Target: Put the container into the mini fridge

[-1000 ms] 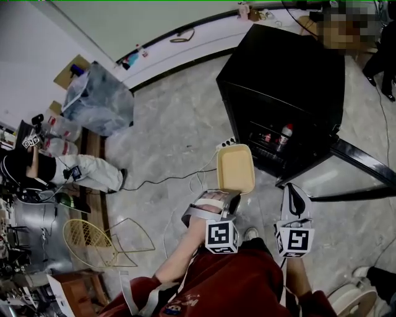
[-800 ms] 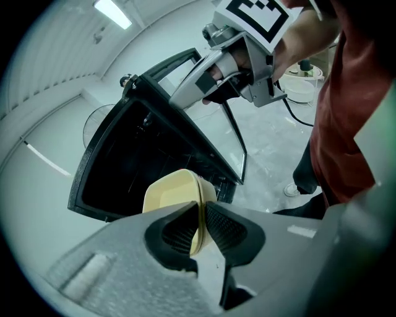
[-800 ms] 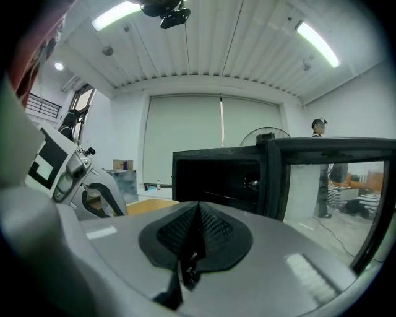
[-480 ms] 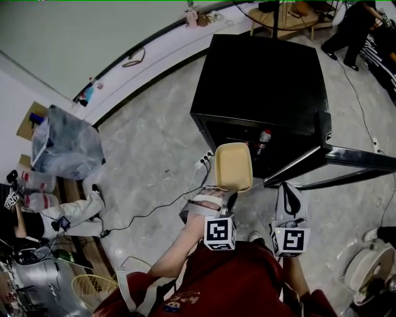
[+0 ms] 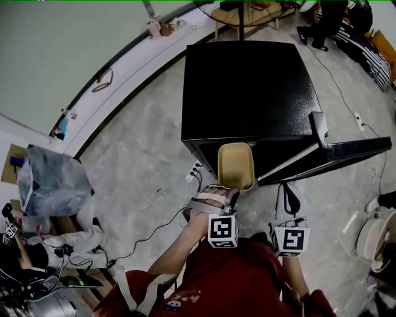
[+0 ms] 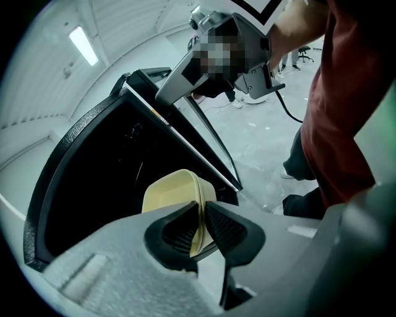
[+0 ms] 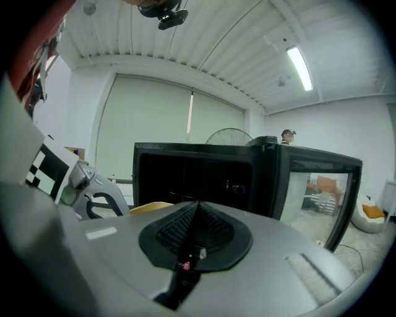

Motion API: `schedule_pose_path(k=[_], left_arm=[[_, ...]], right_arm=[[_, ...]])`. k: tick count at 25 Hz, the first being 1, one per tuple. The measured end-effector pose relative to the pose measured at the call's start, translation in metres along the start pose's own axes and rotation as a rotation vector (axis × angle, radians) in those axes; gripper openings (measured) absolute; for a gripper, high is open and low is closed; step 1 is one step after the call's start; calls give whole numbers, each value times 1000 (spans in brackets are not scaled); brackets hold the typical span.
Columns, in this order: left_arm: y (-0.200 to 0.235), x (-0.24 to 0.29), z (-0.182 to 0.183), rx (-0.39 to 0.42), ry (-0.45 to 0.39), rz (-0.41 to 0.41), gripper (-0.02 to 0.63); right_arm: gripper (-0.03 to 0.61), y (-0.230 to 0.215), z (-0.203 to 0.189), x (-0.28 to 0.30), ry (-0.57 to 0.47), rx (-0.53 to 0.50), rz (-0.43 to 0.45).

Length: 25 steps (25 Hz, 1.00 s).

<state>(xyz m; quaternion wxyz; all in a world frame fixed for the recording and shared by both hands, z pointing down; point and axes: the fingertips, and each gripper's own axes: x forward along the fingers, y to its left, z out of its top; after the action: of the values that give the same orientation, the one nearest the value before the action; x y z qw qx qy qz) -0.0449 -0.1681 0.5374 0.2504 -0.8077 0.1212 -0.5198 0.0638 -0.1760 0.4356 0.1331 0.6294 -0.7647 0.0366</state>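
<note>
A pale yellow container (image 5: 235, 164) is held out in front of the open black mini fridge (image 5: 247, 93). My left gripper (image 5: 218, 195) is shut on its near rim; in the left gripper view the rim of the container (image 6: 176, 193) sits pinched between the two black pads of the left gripper (image 6: 199, 230). The container's far end reaches the fridge's dark opening. My right gripper (image 5: 291, 198) hangs beside it, to the right, below the swung-open fridge door (image 5: 328, 151). Its jaws are shut with nothing between them, as the right gripper (image 7: 197, 224) view shows. The fridge's inside (image 7: 198, 179) looks dark.
A white power strip (image 5: 195, 170) and cable lie on the marble floor left of the fridge. A grey bag (image 5: 49, 182) stands at the far left. A person (image 5: 337, 18) and a fan base are behind the fridge. A white round object (image 5: 377, 232) sits at the right edge.
The head view has swung so the fridge now sits straight ahead and closer. The container held by my left gripper has come up to the fridge's opening. Both grippers keep their state.
</note>
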Motion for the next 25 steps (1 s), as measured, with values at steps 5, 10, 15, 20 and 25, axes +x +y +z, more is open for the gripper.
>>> schedule_pose_path(k=[5,10,15,20,25], left_arm=[[1,8,-6,77,-38,-35,49],[1,23,-12,123,-49,-54,49],[1,45,-13,116,-27,-49,50],[4,71,-9,134,-6,-22,50],[6,101,-12,137,24,-24,52]], right_arm=[[2,1,6,-2,-13,34,-96],[1,5,8,-1,-27,62,-141],[2,0,-6,-1,-19,76,-142],[1,-12,-12,6,-19,71,-121],[2,-18,-12,16,-30,42,-79]])
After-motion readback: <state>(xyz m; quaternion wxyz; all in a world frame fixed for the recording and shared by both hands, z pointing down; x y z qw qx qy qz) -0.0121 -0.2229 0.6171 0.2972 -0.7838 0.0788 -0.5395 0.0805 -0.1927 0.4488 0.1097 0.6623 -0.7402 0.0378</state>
